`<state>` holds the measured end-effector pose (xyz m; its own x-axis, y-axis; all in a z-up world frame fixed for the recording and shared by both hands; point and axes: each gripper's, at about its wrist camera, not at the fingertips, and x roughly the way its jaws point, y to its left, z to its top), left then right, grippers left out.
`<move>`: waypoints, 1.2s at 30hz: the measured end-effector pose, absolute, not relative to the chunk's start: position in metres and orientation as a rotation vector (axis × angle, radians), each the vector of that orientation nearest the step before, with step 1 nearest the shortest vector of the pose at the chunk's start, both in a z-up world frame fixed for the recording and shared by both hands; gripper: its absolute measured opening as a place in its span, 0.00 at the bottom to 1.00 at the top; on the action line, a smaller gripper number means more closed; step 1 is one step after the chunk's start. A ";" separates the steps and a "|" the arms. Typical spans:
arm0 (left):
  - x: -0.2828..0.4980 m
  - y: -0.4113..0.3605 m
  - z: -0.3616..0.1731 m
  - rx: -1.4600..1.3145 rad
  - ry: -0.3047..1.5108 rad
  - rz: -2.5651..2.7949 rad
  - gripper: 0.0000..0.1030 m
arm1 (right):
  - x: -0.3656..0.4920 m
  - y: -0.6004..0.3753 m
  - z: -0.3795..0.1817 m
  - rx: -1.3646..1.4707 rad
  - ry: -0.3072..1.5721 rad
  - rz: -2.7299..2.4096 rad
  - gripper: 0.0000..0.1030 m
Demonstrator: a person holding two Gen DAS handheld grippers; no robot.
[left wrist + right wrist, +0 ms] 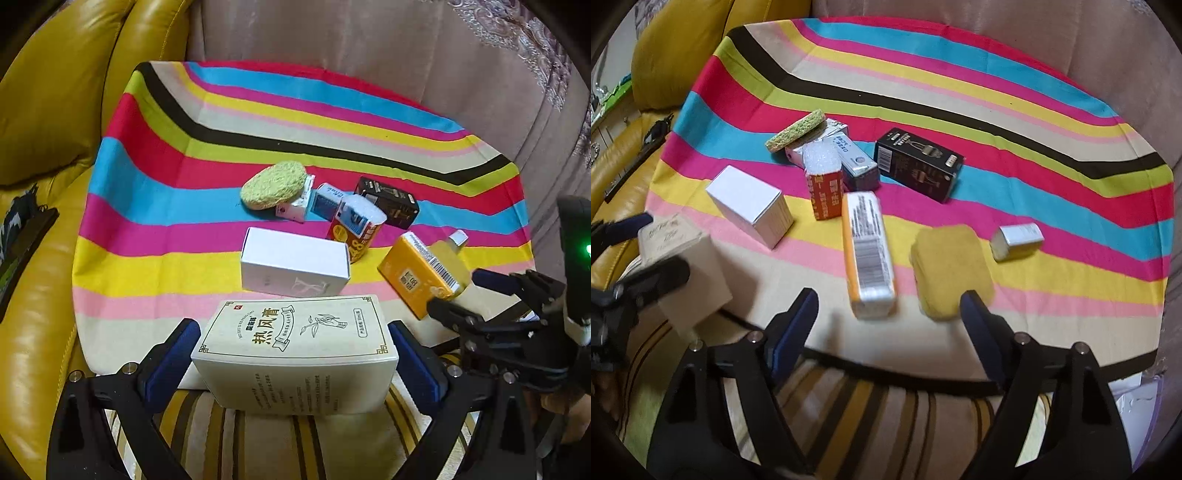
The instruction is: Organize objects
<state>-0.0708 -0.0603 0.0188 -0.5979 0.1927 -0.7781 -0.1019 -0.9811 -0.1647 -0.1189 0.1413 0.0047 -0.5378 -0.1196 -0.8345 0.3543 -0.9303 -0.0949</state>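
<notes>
- Left wrist view: left gripper (293, 363) fingers pinch a smooth cream cardboard box (295, 350) above the striped cloth (147, 206).
- Right gripper (888, 325) fingers spread, empty, near a glossy orange carton (866, 254) and a soft yellow sponge (951, 271).

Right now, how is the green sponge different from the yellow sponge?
The green sponge is a thin oval; the yellow sponge is thick and blocky with rounded corners. The green sponge sits tilted, propped on a small white box in the far pile; the yellow sponge lies flat on the striped cloth, alone, just ahead of the open right gripper. Both look soft, and neither is being held.
</notes>
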 end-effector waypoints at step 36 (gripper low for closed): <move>-0.049 -0.025 0.029 -1.296 -0.061 2.684 0.98 | -0.085 0.167 0.014 1.359 0.266 -2.522 0.30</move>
